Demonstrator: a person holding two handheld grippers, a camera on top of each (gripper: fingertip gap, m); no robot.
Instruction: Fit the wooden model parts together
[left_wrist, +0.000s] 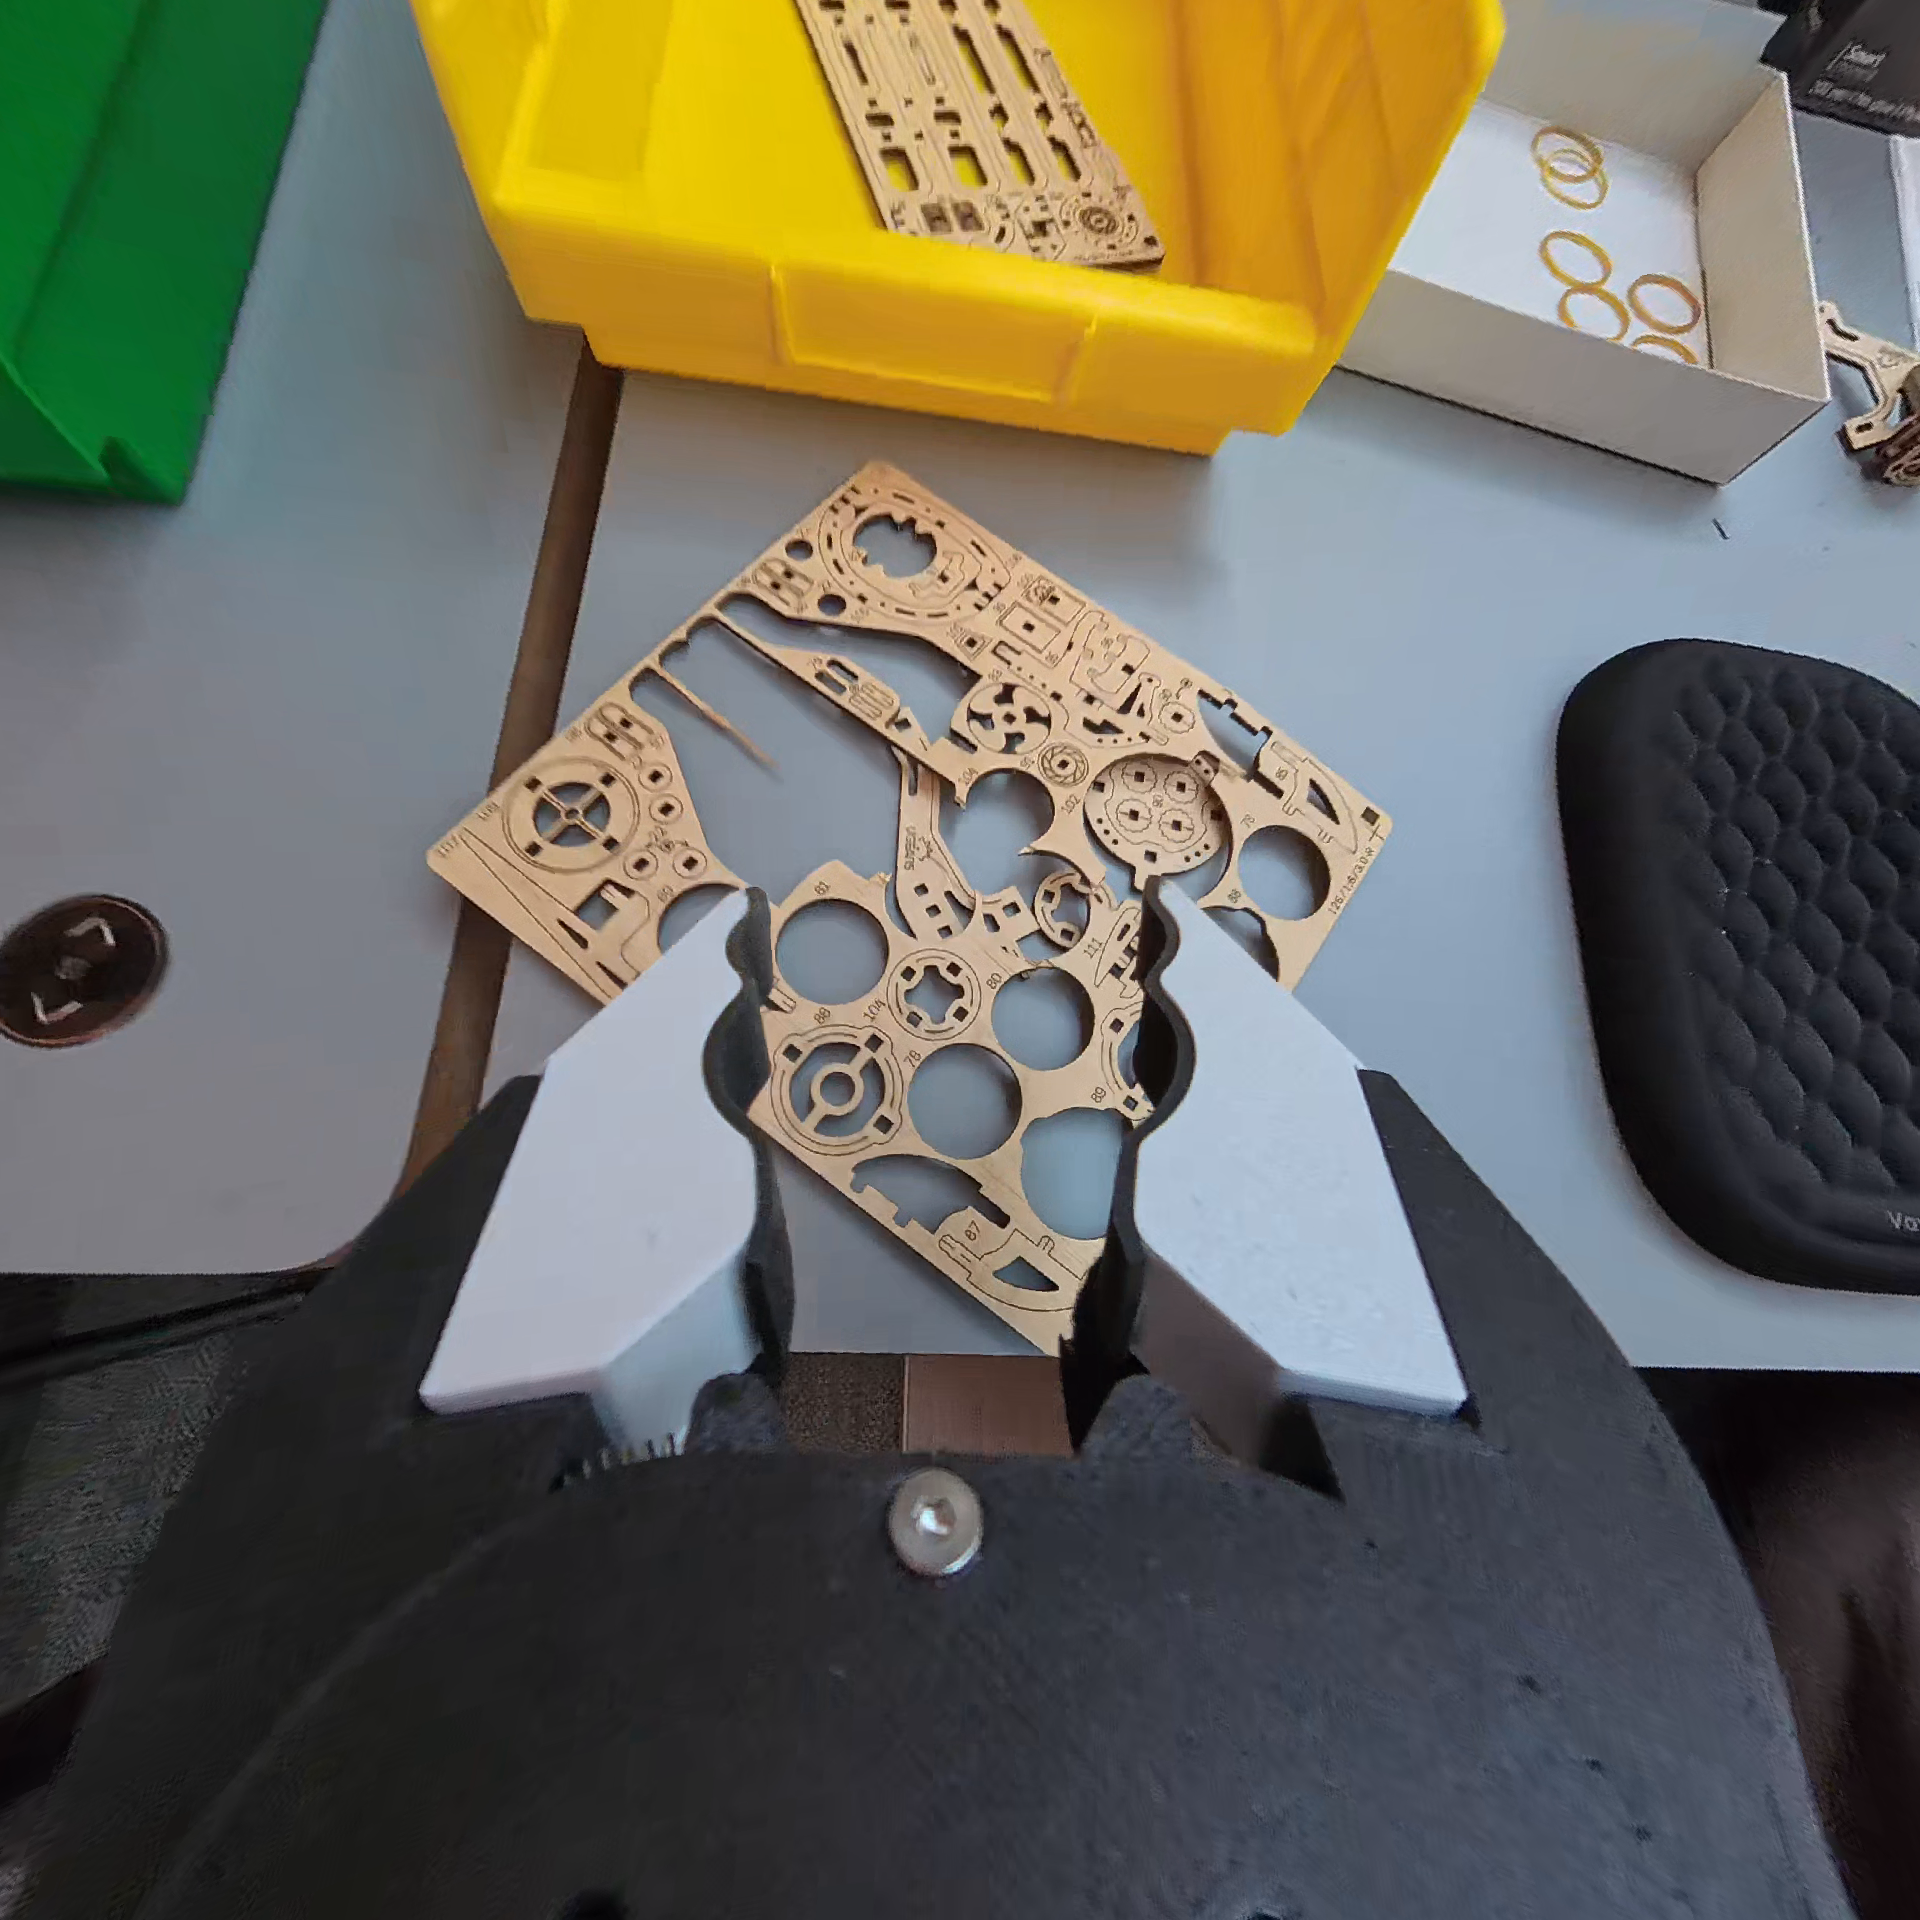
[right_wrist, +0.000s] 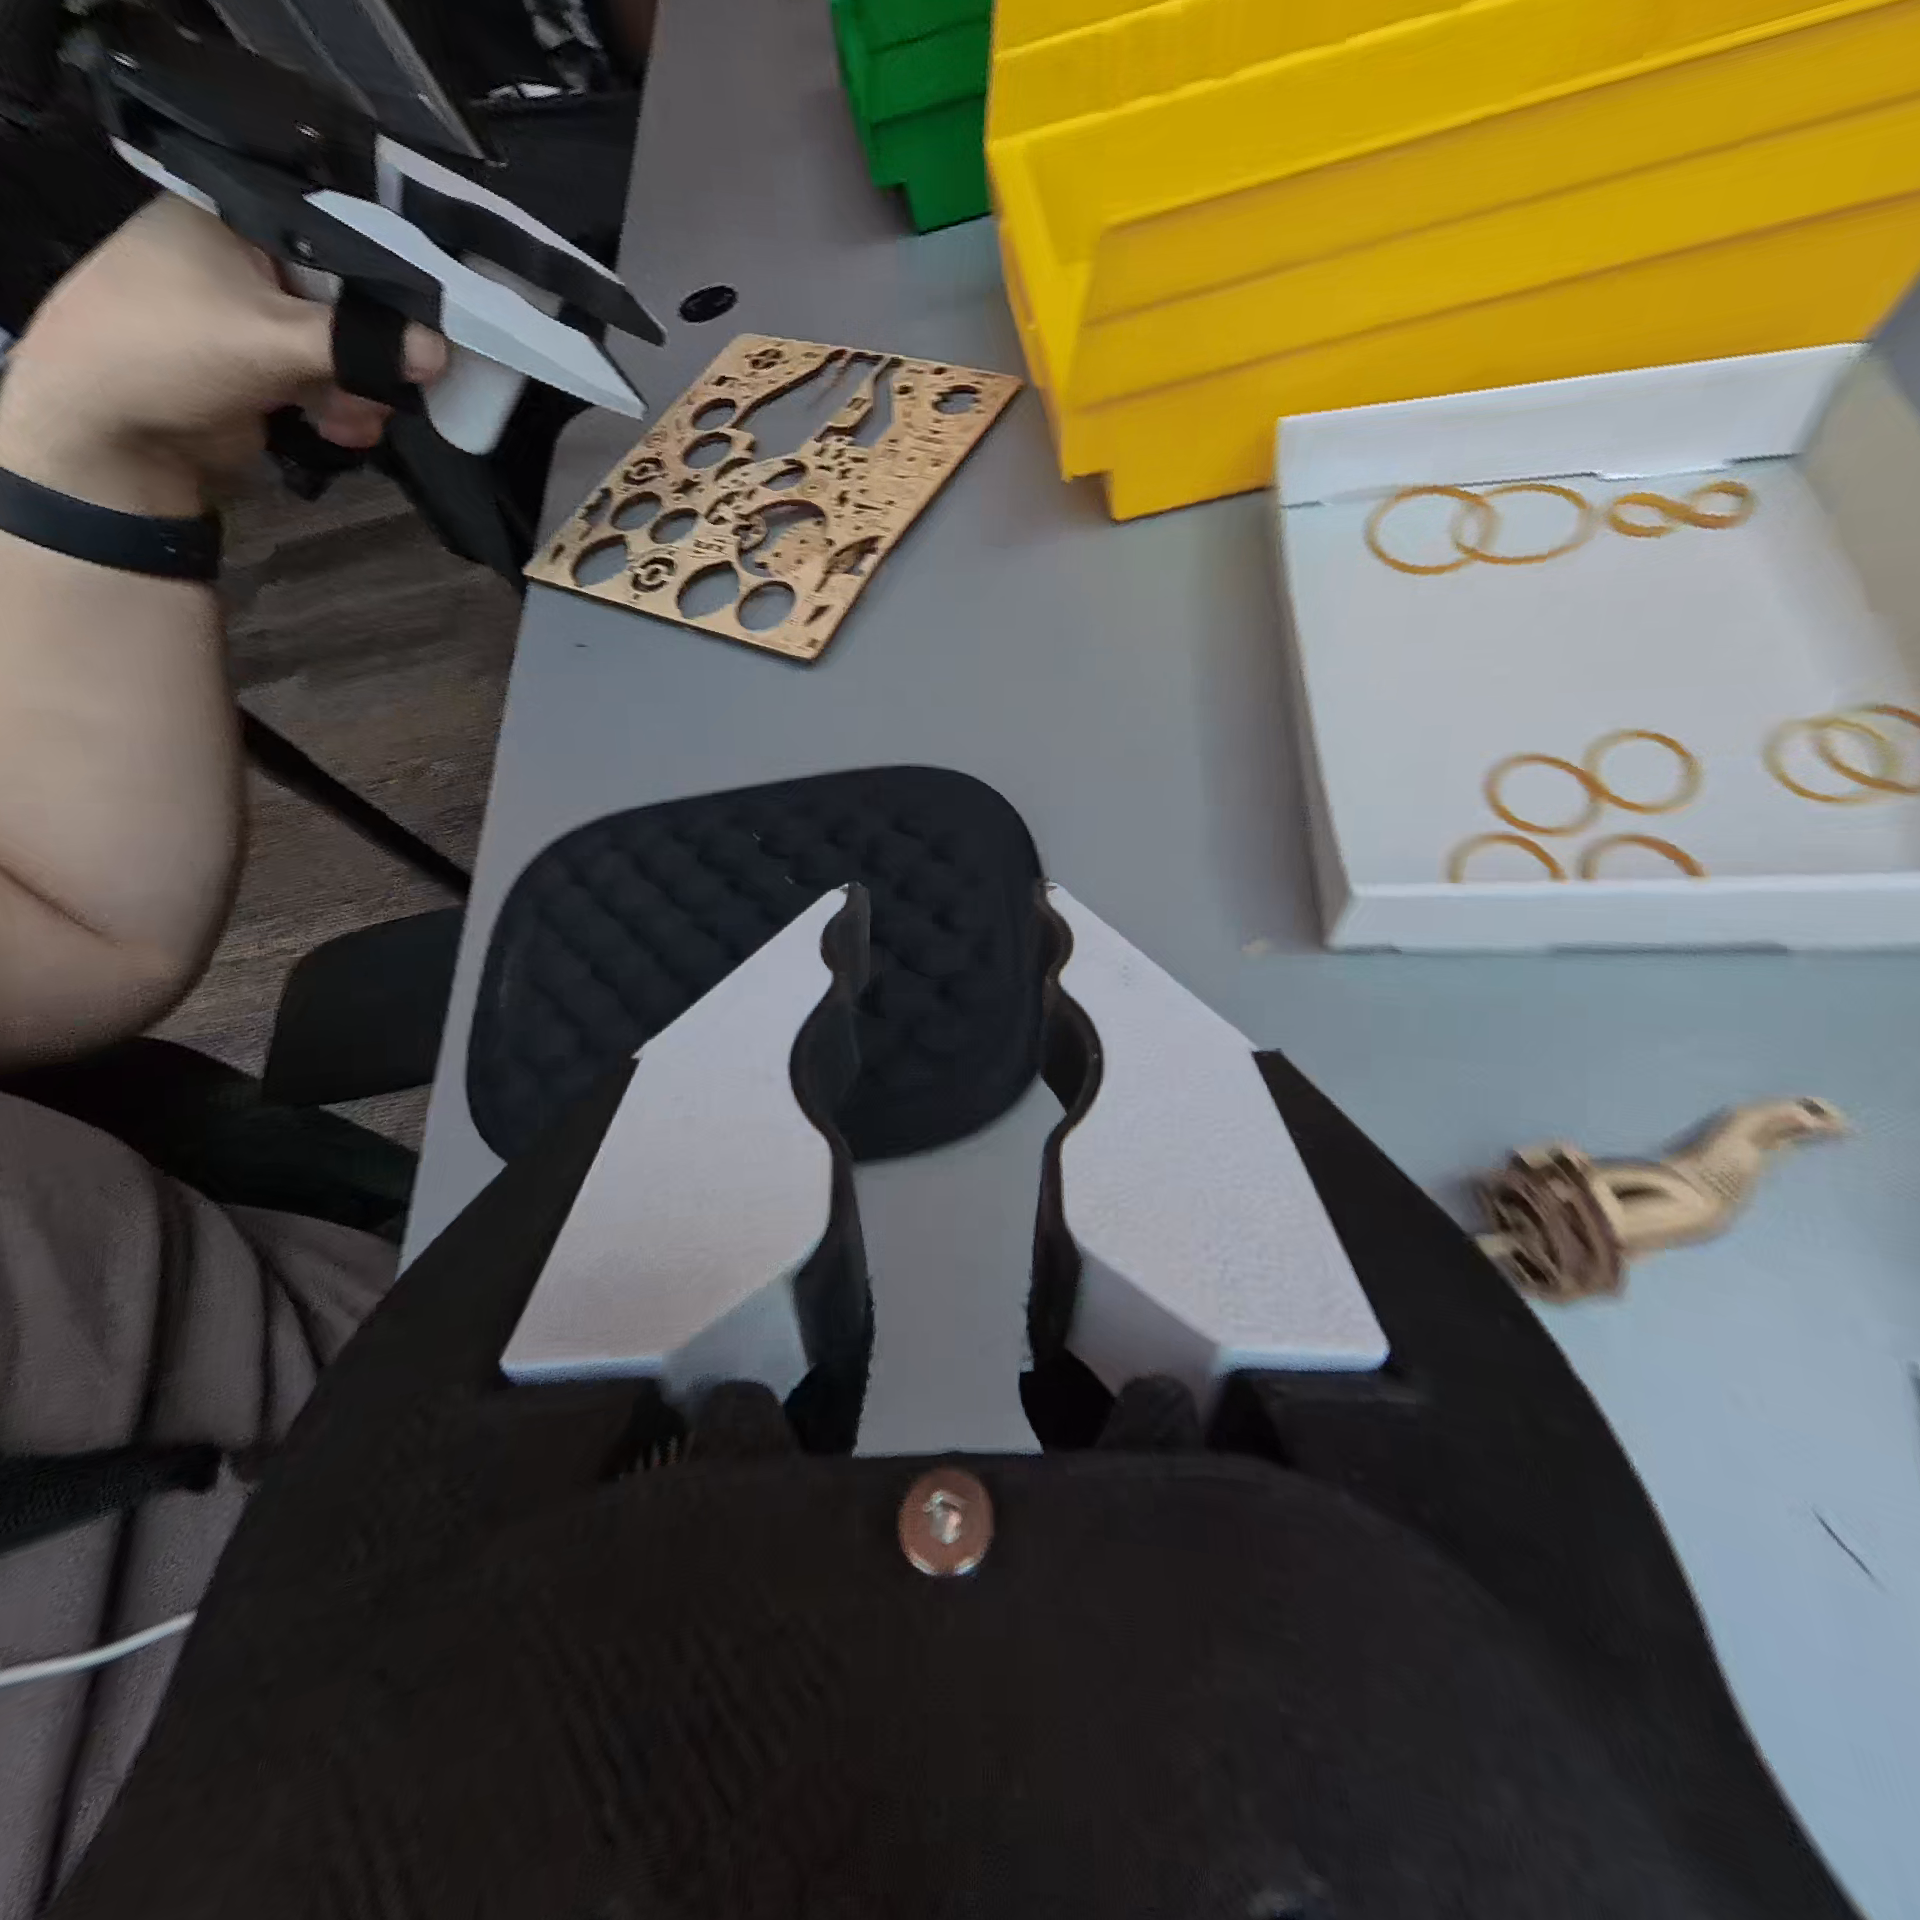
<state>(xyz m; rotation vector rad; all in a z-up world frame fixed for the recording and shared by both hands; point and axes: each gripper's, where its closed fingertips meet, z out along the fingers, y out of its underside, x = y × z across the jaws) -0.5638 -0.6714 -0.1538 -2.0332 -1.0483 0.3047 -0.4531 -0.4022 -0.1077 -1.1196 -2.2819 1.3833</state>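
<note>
The left gripper (left_wrist: 951, 904) hangs above the grey table (left_wrist: 1455, 582) with its jaws spread wide and nothing between them; directly beneath its fingertips lies a laser-cut wooden parts sheet (left_wrist: 894, 831), flat on the tabletop and turned at an angle, with many round and shaped holes where pieces are gone. In the right wrist view the same sheet (right_wrist: 774, 494) sits near the table's front edge, and the left gripper (right_wrist: 623, 364) shows just beside it, gripped by a person's hand (right_wrist: 177, 353) with a black band at the wrist. The right gripper (right_wrist: 945, 894) is likewise released, empty, its fingertips poised over a black quilted pad (right_wrist: 665, 925) that rests on the table between the sheet and a partly built wooden model (right_wrist: 1621, 1195). That model lies on the table to the right of the gripper, well apart from the sheet, and looks blurred. Behind the sheet stands a yellow bin (left_wrist: 935, 312) holding a second wooden parts sheet (left_wrist: 987, 125), which leans inside it. To the left of it is a green bin (left_wrist: 114, 229). To the right of the yellow bin sits a shallow white cardboard tray (right_wrist: 1340, 727) with several tan rubber bands (right_wrist: 1538, 795) scattered on its floor, some overlapping.
</note>
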